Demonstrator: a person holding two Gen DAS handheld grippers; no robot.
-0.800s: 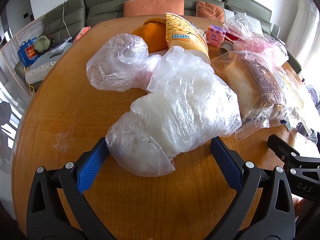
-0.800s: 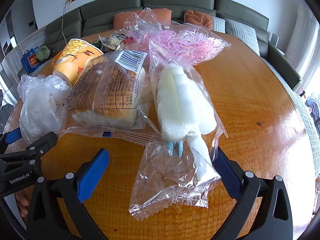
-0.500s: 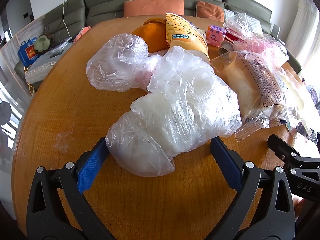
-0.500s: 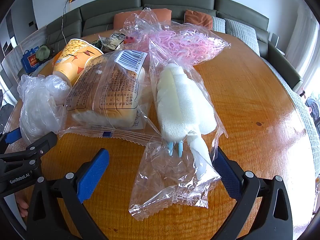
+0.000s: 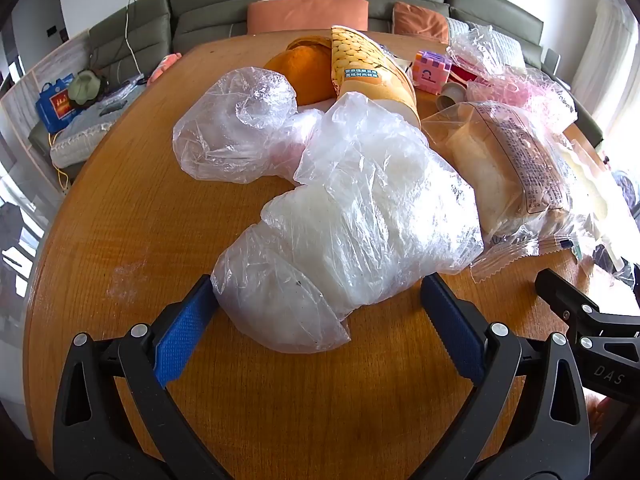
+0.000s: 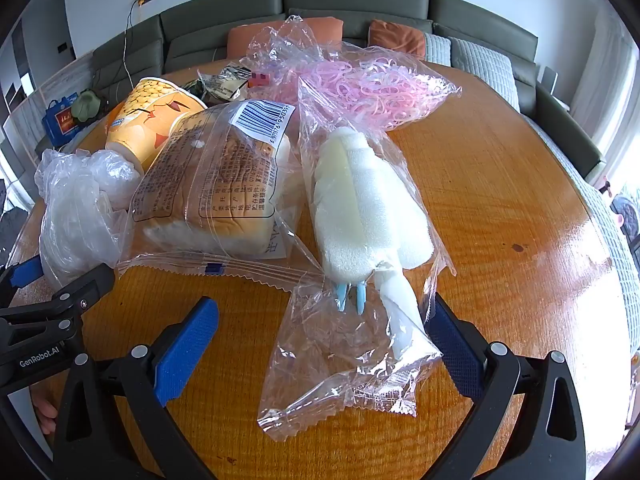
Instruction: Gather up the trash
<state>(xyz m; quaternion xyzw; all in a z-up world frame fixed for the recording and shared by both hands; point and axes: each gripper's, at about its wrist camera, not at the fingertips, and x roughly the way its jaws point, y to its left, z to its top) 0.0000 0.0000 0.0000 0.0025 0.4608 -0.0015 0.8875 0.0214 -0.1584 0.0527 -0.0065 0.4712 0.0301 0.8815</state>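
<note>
A crumpled clear plastic bag (image 5: 360, 220) lies on the wooden table (image 5: 120, 240); its near end sits between the open jaws of my left gripper (image 5: 316, 320). A second crumpled bag (image 5: 236, 132) lies behind it. In the right wrist view, a clear wrapper with white foam inside (image 6: 360, 220) lies between the open jaws of my right gripper (image 6: 320, 348). A wrapped bread loaf (image 6: 216, 184), a yellow paper cup (image 6: 152, 120) on its side and a bag of pink bands (image 6: 372, 88) lie behind. Both grippers hold nothing.
A pink toy block (image 5: 432, 72) and an orange round thing (image 5: 304, 72) lie at the table's far side. A grey-green sofa (image 6: 360, 4) with orange cushions curves behind the table. The left gripper's body (image 6: 52, 320) shows at the right view's left edge.
</note>
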